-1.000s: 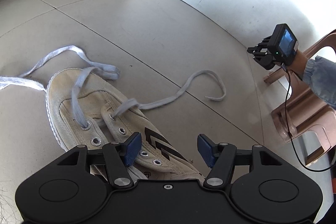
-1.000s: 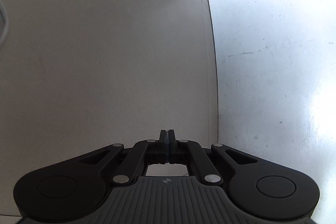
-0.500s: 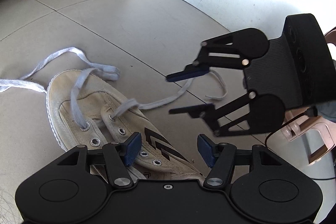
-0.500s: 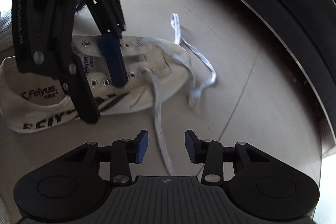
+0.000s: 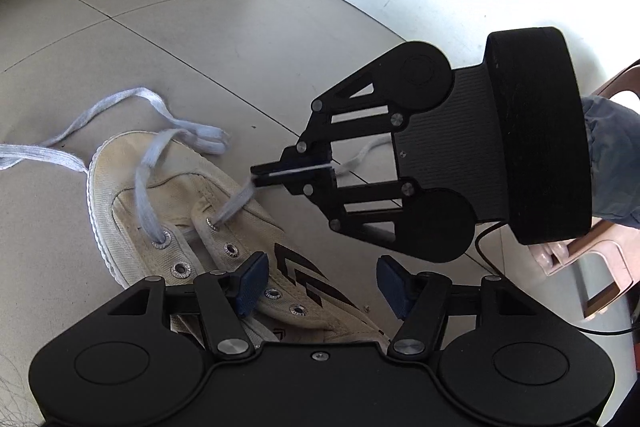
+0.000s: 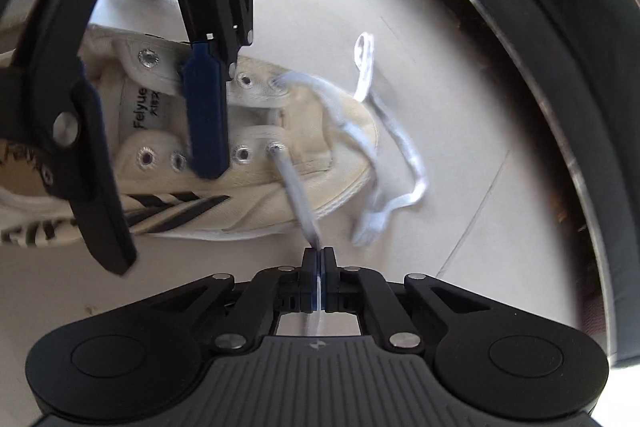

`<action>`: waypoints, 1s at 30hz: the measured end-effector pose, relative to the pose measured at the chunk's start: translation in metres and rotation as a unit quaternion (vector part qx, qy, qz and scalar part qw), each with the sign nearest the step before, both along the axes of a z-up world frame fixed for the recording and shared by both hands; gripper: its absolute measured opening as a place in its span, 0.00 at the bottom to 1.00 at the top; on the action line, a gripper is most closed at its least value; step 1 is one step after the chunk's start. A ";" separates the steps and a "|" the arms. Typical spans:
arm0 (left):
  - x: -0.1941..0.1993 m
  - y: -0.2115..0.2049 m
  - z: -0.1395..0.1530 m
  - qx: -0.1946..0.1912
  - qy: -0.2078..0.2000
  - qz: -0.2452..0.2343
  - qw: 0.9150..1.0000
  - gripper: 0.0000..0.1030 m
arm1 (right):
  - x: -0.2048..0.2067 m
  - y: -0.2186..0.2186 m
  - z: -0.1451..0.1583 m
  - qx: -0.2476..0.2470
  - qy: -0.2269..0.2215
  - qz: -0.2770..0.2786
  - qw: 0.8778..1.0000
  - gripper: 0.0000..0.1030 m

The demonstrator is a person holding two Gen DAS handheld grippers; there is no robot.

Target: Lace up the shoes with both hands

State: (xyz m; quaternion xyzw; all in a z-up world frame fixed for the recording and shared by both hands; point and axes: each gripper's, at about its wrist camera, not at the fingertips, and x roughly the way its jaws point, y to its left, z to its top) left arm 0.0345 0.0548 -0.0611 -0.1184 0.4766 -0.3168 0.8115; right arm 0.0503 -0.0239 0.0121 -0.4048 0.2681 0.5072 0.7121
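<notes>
The left gripper (image 5: 318, 277) hangs with its blue pads apart and nothing between them, directly above the eyelet rows of a cream canvas sneaker (image 5: 188, 215) lying on the tiled floor (image 5: 200, 39). Just ahead of it, the right gripper (image 5: 260, 175) is clamped tight on the white shoelace (image 5: 236, 205), a short stretch running taut from its fingertips down to the front eyelet (image 5: 211, 224) nearest them. Beyond the sneaker's toe, the lace's other length lies in loose loops on the floor. To the right, behind the right gripper, a blue sleeve (image 5: 614, 163) and a brown plastic stool (image 5: 588, 267) show.
</notes>
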 end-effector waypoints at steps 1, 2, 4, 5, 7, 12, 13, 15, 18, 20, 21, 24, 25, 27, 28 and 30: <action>0.000 0.000 0.000 -0.001 0.000 0.000 1.000 0.57 | -0.001 0.001 -0.001 0.001 -0.005 -0.009 1.000 0.01; 0.000 0.000 0.000 -0.001 0.000 0.001 1.000 0.57 | -0.001 0.001 -0.001 0.011 -0.017 -0.028 0.999 0.01; -0.001 0.000 0.000 -0.001 -0.002 0.000 1.000 0.57 | 0.006 -0.001 0.000 0.031 -0.019 -0.079 0.996 0.01; -0.001 0.000 0.000 -0.001 -0.003 0.001 1.000 0.57 | 0.011 -0.005 0.002 0.056 -0.009 -0.109 0.992 0.00; -0.002 0.000 0.000 -0.001 -0.004 0.002 1.000 0.57 | 0.016 -0.004 0.005 0.081 -0.001 -0.152 0.985 0.00; -0.002 0.000 -0.001 0.000 -0.005 0.001 1.000 0.57 | 0.039 -0.009 -0.002 0.114 -0.002 -0.288 0.951 0.00; -0.002 -0.001 -0.001 0.002 -0.005 0.001 1.000 0.57 | 0.047 -0.013 -0.007 0.111 0.011 -0.308 0.945 0.00; -0.003 -0.002 0.000 0.006 -0.008 0.001 1.000 0.57 | 0.055 -0.022 -0.013 0.106 0.014 -0.328 0.939 0.00; -0.004 -0.005 0.000 0.011 -0.010 0.002 1.000 0.57 | 0.056 -0.028 -0.019 0.085 -0.001 -0.322 0.943 0.00; -0.004 -0.005 0.000 0.011 -0.009 0.001 1.000 0.57 | 0.057 -0.029 -0.019 0.070 -0.019 -0.322 0.944 0.00; -0.004 -0.005 -0.001 0.010 -0.008 0.001 1.000 0.57 | 0.061 -0.034 -0.017 0.072 -0.014 -0.340 0.938 0.00; -0.005 -0.005 -0.001 0.011 -0.009 0.001 1.000 0.57 | 0.067 -0.059 -0.004 0.081 -0.002 -0.381 0.921 0.00; -0.005 -0.005 -0.002 0.012 -0.009 0.001 1.000 0.57 | 0.061 -0.057 -0.005 0.076 -0.007 -0.381 0.921 0.01; -0.005 -0.006 -0.003 0.013 -0.009 0.001 1.000 0.57 | 0.068 -0.059 -0.008 0.064 -0.021 -0.392 0.918 0.01; -0.005 -0.005 -0.003 0.012 -0.009 0.003 1.000 0.57 | 0.069 -0.070 -0.009 0.064 -0.011 -0.401 0.914 0.00; -0.005 -0.005 -0.004 0.012 -0.009 0.003 1.000 0.57 | 0.073 -0.089 -0.008 0.061 -0.006 -0.429 0.901 0.00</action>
